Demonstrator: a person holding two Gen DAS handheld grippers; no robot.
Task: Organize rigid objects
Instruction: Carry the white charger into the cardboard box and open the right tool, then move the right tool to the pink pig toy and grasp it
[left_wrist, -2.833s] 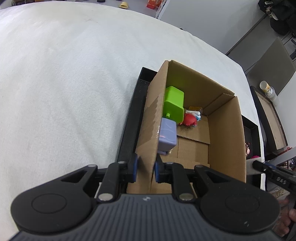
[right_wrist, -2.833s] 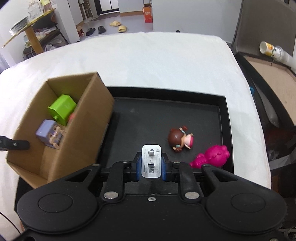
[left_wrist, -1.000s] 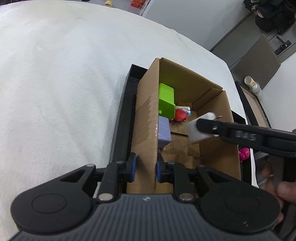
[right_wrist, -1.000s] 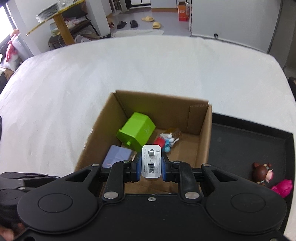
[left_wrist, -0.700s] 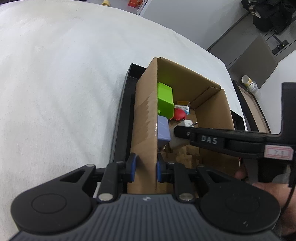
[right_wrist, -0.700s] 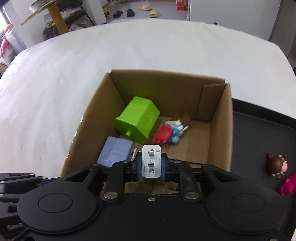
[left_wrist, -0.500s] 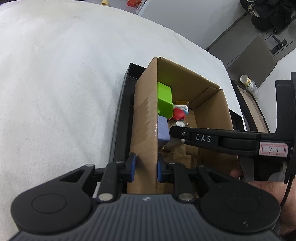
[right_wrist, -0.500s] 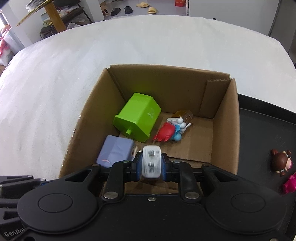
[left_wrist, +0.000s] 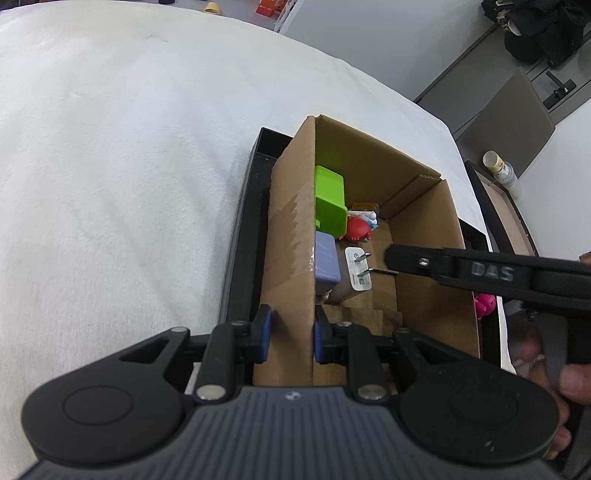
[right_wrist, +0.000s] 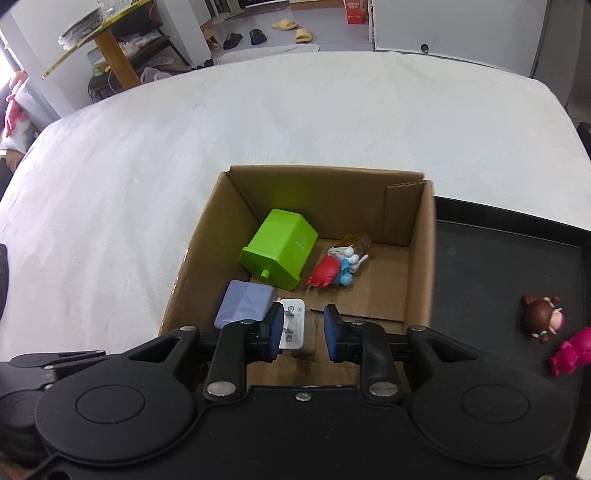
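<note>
The cardboard box (right_wrist: 421, 258) sits on the tray's (right_wrist: 517, 266) left end. In the box, a cube (right_wrist: 280, 249) leans against the left wall, a charger (right_wrist: 243, 306) nearer than it, a plug (right_wrist: 293, 325) just right of the charger, small figures (right_wrist: 336, 267) right of the cube. Right of the box, two dolls (right_wrist: 545, 319) lie on the tray.
</note>
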